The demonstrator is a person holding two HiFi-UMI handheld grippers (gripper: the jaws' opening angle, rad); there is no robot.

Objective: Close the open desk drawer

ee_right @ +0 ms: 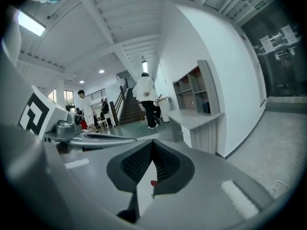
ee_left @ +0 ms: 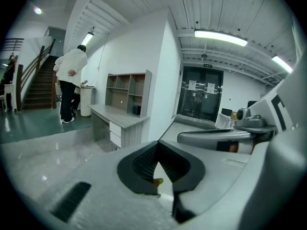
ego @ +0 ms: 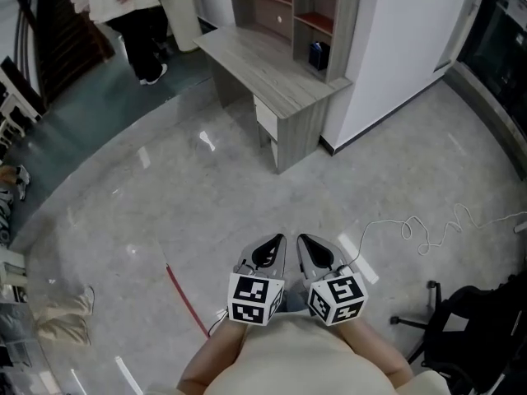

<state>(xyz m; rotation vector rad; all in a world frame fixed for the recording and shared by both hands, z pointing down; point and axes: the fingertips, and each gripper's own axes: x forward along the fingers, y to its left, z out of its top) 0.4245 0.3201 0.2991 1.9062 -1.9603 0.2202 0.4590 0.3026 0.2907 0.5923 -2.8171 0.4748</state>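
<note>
**Colleague:** Where is the drawer?

**Me:** The drawer (ego: 266, 118) hangs under the near end of the tabletop (ego: 272, 64). Its white front seems to stick out a little from the wooden side panel. I am well short of the tabletop, with bare floor between us.

**Colleague:** And the grippers?

**Me:** The left gripper (ego: 277, 241) and the right gripper (ego: 304, 241) are side by side. Both have their jaws pressed together, and neither holds anything.

**Colleague:** What could go wrong?

**Me:** Mostly the push. Closed jaw tips make a narrow point, and I think they could skid off that smooth front. If I press off-centre, the drawer may twist and stick on its runners. If I push too hard it will slam, and that could shake the shelf unit (ego: 284, 6) standing on the tabletop.

**Colleague:** Anything on the way there?

**Me:** The floor (ego: 165, 212) is glossy, so I could slip. A white cable (ego: 412, 229) lies loose, off to the right of the tabletop, and I could trip if I drifted that way. A person (ego: 132, 15) stands near the tabletop's far end, clear of the drawer for now.
</note>
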